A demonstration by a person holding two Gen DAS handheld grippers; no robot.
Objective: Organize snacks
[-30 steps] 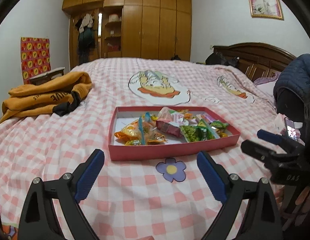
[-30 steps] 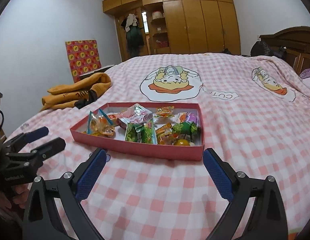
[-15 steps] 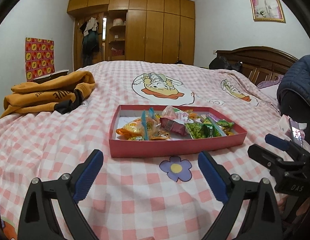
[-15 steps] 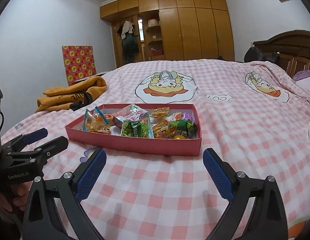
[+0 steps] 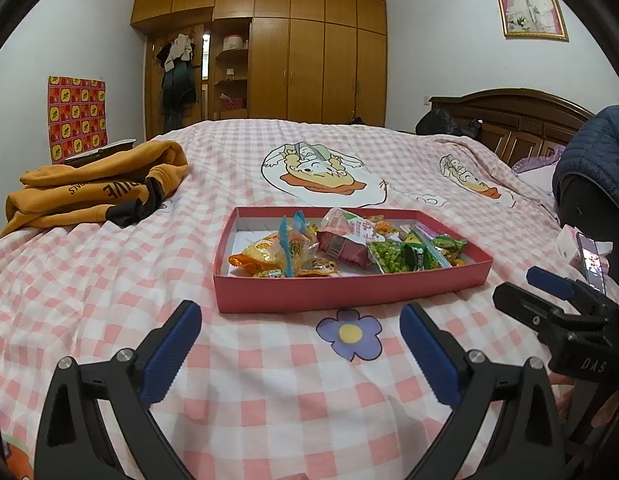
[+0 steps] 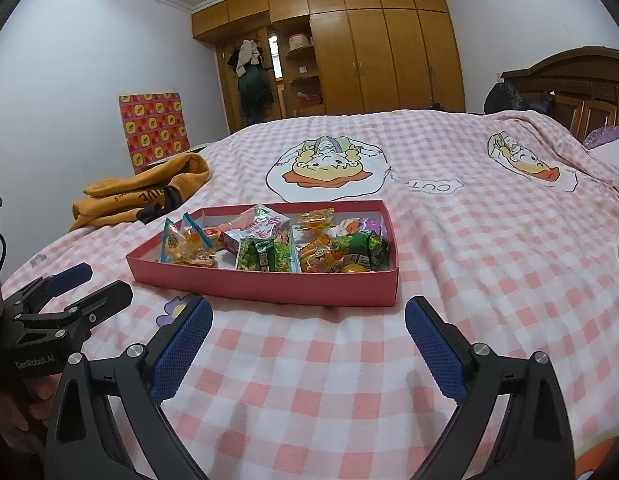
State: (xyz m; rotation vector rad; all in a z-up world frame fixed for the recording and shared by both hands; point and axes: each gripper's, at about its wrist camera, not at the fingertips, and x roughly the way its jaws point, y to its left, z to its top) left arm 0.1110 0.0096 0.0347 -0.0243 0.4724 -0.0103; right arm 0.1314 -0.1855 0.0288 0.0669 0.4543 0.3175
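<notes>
- Shallow red cardboard tray (image 5: 349, 292) sits flat on the pink-and-white checked bedspread (image 5: 109, 288), near the foot edge, just beyond a printed purple flower (image 5: 348, 334).
- All visible snack packets lie inside the tray, loosely heaped: orange-yellow packets (image 5: 269, 254) at the left, a dark red wrapped bar (image 5: 343, 246) in the middle, green pea packets (image 5: 401, 256) at the right. No packet shows on the bedspread around it.
- This fits either snacks already gathered or a heap waiting to be sorted; the views do not settle which.
- Handling, by judgement: packets are light, crinkly film, slippery and easily crushed; take one by a sealed end or corner fin, such as the blue-edged upright corners (image 6: 177, 232) at the tray's left.
- The tray looks thin-walled and may flex or slide on the soft bedding; its near wall is the handiest place to grip.
- Left gripper (image 5: 299, 344) is held low over the bedspread, pointing at the tray's near wall, jaws spread wide, nothing between them.
- Right gripper (image 6: 307, 334) is held likewise, just beside the other, jaws spread and empty, short of the tray's near right corner.
- Folded orange sweatshirt (image 5: 93, 188) lies far left, well apart.
</notes>
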